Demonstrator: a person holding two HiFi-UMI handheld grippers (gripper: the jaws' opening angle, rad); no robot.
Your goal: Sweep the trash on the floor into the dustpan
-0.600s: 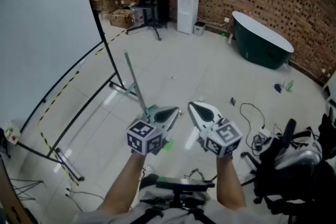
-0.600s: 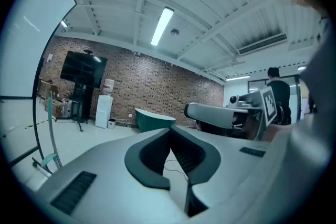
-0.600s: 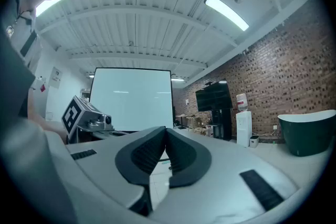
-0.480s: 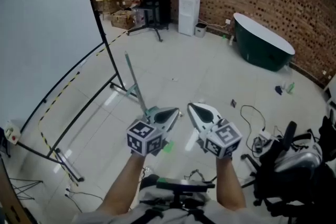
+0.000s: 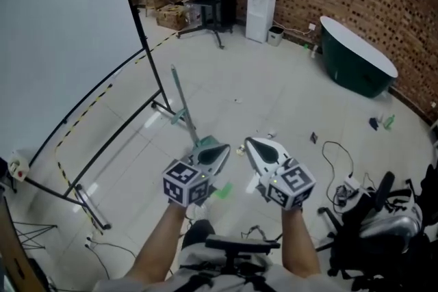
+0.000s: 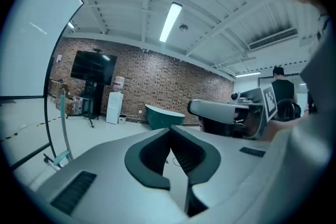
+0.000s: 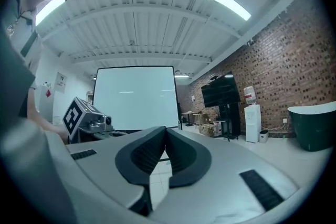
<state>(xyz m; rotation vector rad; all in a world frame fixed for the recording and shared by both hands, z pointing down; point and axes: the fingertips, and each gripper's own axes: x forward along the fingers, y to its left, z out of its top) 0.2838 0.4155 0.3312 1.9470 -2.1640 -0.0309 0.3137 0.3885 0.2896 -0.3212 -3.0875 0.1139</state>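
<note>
Head view: a person stands over a pale tiled floor (image 5: 226, 89) with the left gripper (image 5: 220, 150) and right gripper (image 5: 256, 146) held side by side at waist height. Both sets of fingers are pressed fully together with nothing between them, as each gripper view confirms. What looks like the teal long-handled dustpan (image 5: 183, 102) stands upright just beyond the left gripper, touched by neither. Small scraps of trash (image 5: 239, 152) lie near it, and a green scrap (image 5: 221, 191) lies closer to the person's feet. No broom can be made out.

The sweep has likely not begun, and the risks lie in the reach. A clumsy approach with closed fingers could topple the upright handle. The light scraps could scatter rather than gather. A loose cable (image 5: 333, 147) on the right and the screen stand's legs (image 5: 102, 167) on the left could snag a wide stroke.
</note>
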